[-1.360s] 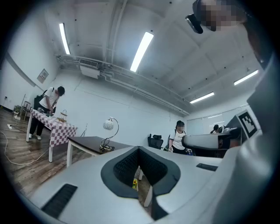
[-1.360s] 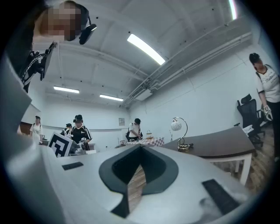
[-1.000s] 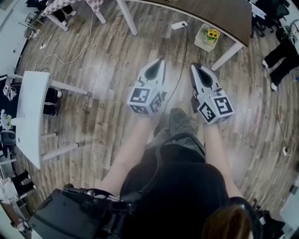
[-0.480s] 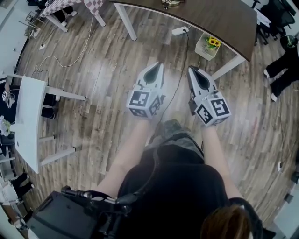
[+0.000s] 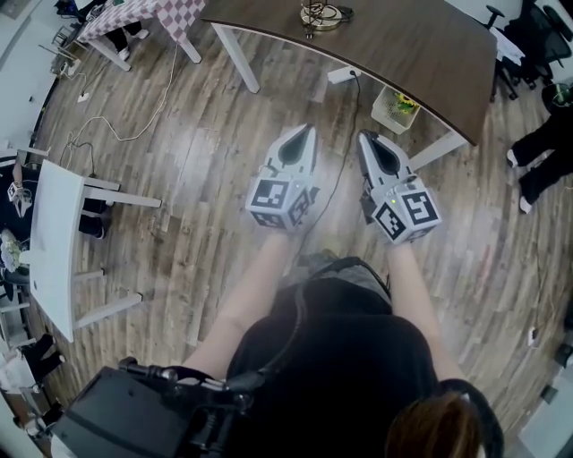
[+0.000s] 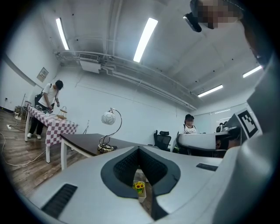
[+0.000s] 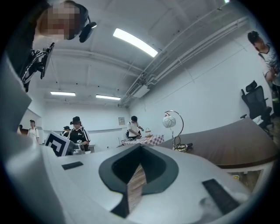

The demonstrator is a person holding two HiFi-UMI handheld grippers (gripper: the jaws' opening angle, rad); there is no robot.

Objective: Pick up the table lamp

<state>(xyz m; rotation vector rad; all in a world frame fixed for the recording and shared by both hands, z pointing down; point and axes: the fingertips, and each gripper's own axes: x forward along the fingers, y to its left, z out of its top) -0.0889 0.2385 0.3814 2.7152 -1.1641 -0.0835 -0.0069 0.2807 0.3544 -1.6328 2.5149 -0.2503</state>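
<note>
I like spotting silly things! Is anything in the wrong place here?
Just one small thing: the pot of yellow flowers sits on the floor by the dark table, not on top. The table lamp stands upright.

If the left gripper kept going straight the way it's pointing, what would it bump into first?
The left gripper would probably meet the front edge of the dark table, near the table lamp. Height is unclear; it might pass beneath.

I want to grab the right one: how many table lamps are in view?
1. The table lamp stands on the dark brown table straight ahead, its globe hanging from a curved stem. Others may be hidden outside the frames.
</note>
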